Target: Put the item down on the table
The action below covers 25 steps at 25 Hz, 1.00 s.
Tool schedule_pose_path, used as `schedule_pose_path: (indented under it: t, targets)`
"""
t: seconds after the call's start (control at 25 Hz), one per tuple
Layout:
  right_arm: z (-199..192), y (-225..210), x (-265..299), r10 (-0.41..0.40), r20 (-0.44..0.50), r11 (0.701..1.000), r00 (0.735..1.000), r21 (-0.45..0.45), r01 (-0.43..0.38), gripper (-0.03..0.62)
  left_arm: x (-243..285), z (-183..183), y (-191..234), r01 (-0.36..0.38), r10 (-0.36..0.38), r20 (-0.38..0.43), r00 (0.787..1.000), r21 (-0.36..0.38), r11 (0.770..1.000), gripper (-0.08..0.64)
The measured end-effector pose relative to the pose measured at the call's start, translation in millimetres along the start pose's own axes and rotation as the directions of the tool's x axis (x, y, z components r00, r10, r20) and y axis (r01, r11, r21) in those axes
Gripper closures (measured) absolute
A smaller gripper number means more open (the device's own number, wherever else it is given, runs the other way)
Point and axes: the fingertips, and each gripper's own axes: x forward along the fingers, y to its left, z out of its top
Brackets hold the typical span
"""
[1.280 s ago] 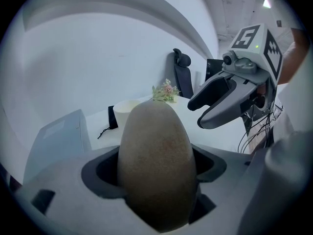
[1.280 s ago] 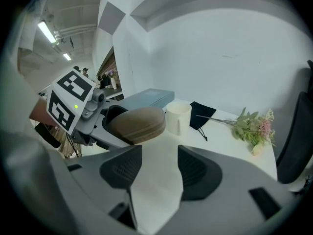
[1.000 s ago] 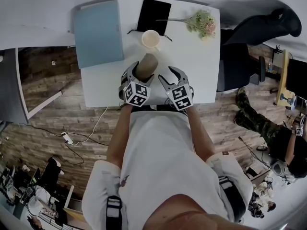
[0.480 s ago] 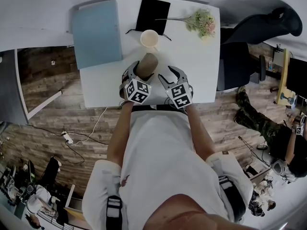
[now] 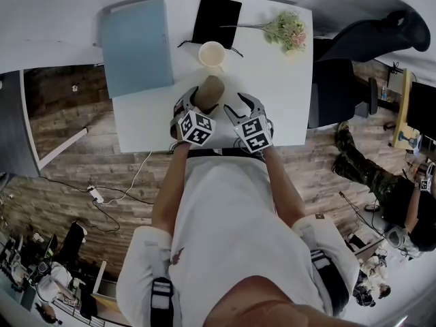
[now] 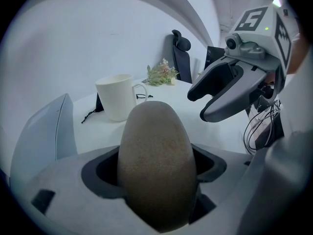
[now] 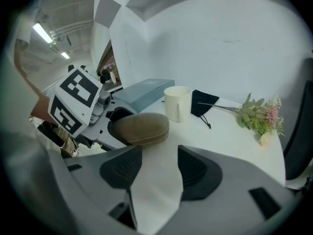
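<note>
A brown oval case point(image 5: 208, 92) lies lengthwise between the jaws of my left gripper point(image 5: 202, 101), which is shut on it near the front of the white table point(image 5: 146, 125). In the left gripper view the case point(image 6: 156, 160) fills the gap between both pads. From the right gripper view the case point(image 7: 142, 128) sticks out level from the left gripper point(image 7: 100, 119); whether it touches the tabletop I cannot tell. My right gripper point(image 5: 241, 105) is just to the right of it, open and empty, with bare table between its jaws point(image 7: 155, 173).
A white mug point(image 5: 212, 54) stands just beyond the case. Behind it lie a black pouch point(image 5: 216, 20) and a bunch of flowers point(image 5: 286, 31). A blue-grey folder point(image 5: 138, 46) covers the table's left part. A black chair point(image 5: 368, 43) stands to the right.
Both grippers have crept slightly forward over the table. The left one still holds the case and the right one stays open.
</note>
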Motion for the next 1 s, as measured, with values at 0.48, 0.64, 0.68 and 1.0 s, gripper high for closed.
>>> schedule_pose_path:
  t: [0.48, 0.64, 0.68, 1.0]
  targets:
    - [-0.7, 0.6, 3.1, 0.003, -0.008, 1.000, 1.000, 0.001, -0.003, 0.359, 6.5, -2.7, -2.0, 0.005, -0.003, -0.045, 0.999, 0.036, 0.999, 0.152]
    - [-0.7, 0.1, 2.9, -0.001, -0.008, 1.000, 1.000, 0.002, 0.001, 0.359, 8.5, -3.6, -2.3, 0.005, -0.003, -0.057, 0.998, 0.036, 0.999, 0.152]
    - [-0.7, 0.0, 2.9, -0.001, -0.008, 1.000, 1.000, 0.002, 0.001, 0.359, 8.9, -3.6, -2.3, 0.006, -0.003, -0.059, 0.998, 0.036, 0.999, 0.152]
    - [-1.2, 0.7, 4.2, -0.007, -0.008, 1.000, 1.000, 0.007, 0.007, 0.357, 11.3, -4.5, -3.0, 0.021, -0.019, -0.074, 0.997, 0.028, 0.999, 0.149]
